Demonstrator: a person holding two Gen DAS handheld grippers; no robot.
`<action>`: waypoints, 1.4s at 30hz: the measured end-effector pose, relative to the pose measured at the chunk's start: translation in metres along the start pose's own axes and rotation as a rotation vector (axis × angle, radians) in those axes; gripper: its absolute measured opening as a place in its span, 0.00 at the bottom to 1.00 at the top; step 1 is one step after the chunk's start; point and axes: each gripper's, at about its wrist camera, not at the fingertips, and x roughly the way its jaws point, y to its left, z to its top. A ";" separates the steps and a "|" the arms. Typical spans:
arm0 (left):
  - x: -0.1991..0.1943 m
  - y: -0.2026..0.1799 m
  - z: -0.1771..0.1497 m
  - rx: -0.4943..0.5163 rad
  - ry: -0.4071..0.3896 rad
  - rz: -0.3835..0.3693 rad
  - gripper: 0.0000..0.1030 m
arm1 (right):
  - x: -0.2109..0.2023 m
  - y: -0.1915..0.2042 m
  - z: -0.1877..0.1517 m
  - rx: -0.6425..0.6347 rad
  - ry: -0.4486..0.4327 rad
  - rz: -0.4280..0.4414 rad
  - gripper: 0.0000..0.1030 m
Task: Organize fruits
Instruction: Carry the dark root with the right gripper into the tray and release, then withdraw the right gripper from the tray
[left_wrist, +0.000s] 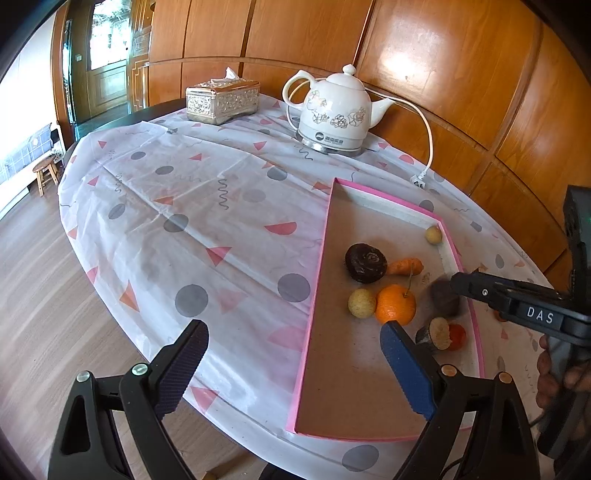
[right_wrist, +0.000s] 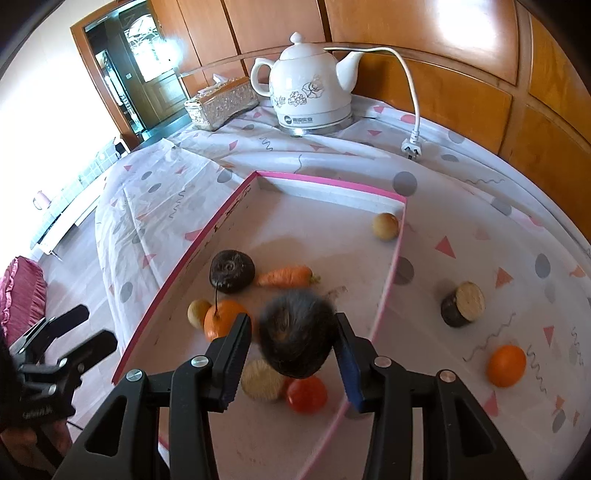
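Closest in, the right gripper (right_wrist: 291, 321) brackets a dark round fruit (right_wrist: 297, 332). Its jaws are only partly apart, with one pad against the fruit and a sliver of gap at the other. The fruit is smeared while the fingers are sharp, so I judge it loose rather than clamped. It hangs over the near end of the pink-rimmed tray (right_wrist: 325, 181), just inside the right rim. Directly under it lie a red fruit (right_wrist: 306, 394) and a cut stub with a pale face (right_wrist: 262, 380). If the fruit lands on these it could glance off, hop the low rim onto the tablecloth (right_wrist: 461, 221), or knock the red one loose. The left gripper (left_wrist: 295, 332) stands wide and empty at the tray's near left side. Counted:

- two dark whole fruits, the second in the tray (right_wrist: 232, 271);
- one carrot (right_wrist: 284, 277);
- two pale round fruits (right_wrist: 385, 226) (right_wrist: 197, 313);
- two oranges, one in the tray (right_wrist: 221, 317) and one out on the cloth (right_wrist: 506, 365);
- two cut stubs, the second outside (right_wrist: 463, 304);
- one red fruit.
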 end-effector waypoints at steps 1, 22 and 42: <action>0.001 0.000 0.000 -0.001 0.001 0.000 0.92 | 0.001 -0.001 0.000 0.006 -0.001 0.001 0.48; -0.013 -0.031 0.001 0.108 -0.039 -0.023 0.92 | -0.042 -0.013 -0.048 -0.011 -0.043 -0.091 0.51; -0.021 -0.073 -0.006 0.238 -0.043 -0.061 0.92 | -0.091 -0.065 -0.081 0.065 -0.087 -0.176 0.51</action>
